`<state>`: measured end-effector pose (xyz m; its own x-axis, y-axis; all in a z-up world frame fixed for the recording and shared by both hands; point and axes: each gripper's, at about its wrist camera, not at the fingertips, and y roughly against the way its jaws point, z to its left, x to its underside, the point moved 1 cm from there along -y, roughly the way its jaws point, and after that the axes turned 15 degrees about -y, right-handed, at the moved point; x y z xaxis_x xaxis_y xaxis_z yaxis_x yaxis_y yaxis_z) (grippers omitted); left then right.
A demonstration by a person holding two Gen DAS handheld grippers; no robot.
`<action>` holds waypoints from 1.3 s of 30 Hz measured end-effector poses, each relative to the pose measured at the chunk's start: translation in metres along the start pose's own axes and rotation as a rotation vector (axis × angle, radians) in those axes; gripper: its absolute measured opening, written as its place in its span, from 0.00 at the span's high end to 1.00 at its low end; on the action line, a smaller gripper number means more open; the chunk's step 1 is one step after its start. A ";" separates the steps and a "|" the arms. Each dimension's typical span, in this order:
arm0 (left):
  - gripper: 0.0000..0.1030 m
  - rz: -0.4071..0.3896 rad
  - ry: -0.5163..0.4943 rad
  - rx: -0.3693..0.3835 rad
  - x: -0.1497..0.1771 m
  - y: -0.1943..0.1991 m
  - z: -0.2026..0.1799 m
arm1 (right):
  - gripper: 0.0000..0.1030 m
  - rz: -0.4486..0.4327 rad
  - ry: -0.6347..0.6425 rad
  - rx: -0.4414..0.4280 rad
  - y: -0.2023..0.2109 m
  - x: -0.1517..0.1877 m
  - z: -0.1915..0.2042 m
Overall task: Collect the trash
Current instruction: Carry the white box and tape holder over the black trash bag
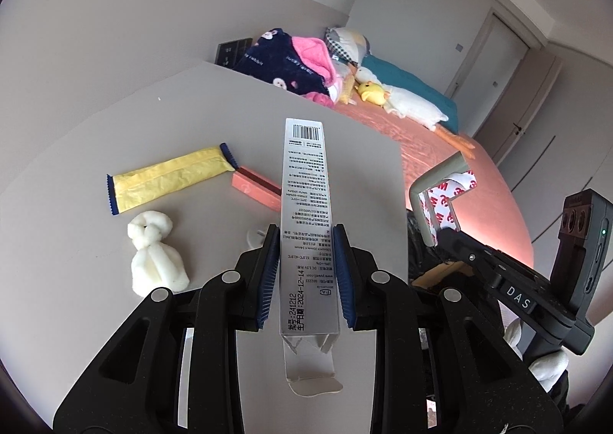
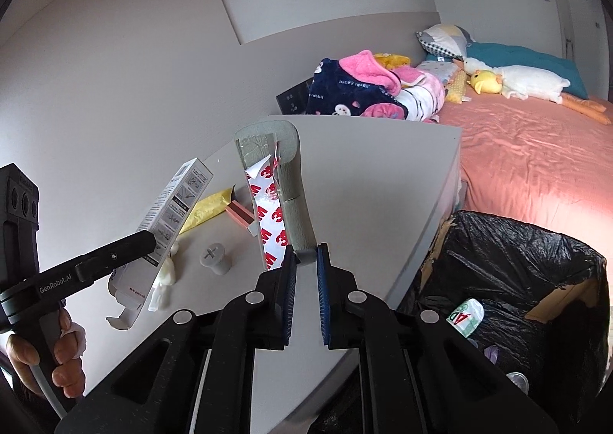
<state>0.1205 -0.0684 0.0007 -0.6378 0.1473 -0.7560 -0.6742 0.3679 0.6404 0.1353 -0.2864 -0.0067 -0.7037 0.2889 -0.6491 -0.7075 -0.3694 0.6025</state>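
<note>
My left gripper [image 1: 306, 233] is shut on a long silver carton [image 1: 302, 181] with a barcode, held up above the grey table [image 1: 356, 173]; its torn flap hangs toward me. In the right wrist view, my right gripper [image 2: 306, 254] is shut on the lower end of a bent grey foam strip [image 2: 297, 189] with a peeling red-and-white tape backing. A yellow wrapper [image 1: 168, 177], a pink block [image 1: 256, 190] and a white tissue wad [image 1: 155, 257] lie on the table. A bin lined with a black bag [image 2: 517, 261] stands beside the table's right edge.
A grey plastic plug [image 2: 214, 256] stands on the table near the tissue. The bin holds a green-and-white pack [image 2: 465, 317]. Behind the table is a bed with a pink sheet [image 2: 536, 150], piled blankets and plush toys. A hand [image 2: 65, 361] holds the left gripper's handle.
</note>
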 end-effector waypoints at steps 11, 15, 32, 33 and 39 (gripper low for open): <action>0.73 -0.006 -0.061 0.064 -0.010 -0.002 -0.043 | 0.88 -0.072 -0.028 0.029 0.044 -0.001 -0.021; 0.73 -0.010 -0.073 0.088 -0.012 -0.003 -0.055 | 0.88 -0.097 -0.041 0.039 0.057 -0.001 -0.030; 0.73 0.030 -0.155 0.192 -0.020 -0.035 -0.122 | 0.88 -0.159 -0.131 0.115 0.096 -0.004 -0.086; 0.73 0.033 -0.160 0.196 -0.020 -0.037 -0.125 | 0.88 -0.161 -0.138 0.118 0.098 -0.004 -0.089; 0.73 0.047 -0.184 0.231 -0.022 -0.045 -0.143 | 0.88 -0.176 -0.168 0.138 0.107 -0.004 -0.106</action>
<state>0.1116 -0.2195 0.0073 -0.5739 0.3257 -0.7513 -0.5293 0.5525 0.6439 0.0695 -0.4211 0.0116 -0.5622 0.4844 -0.6704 -0.8139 -0.1803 0.5523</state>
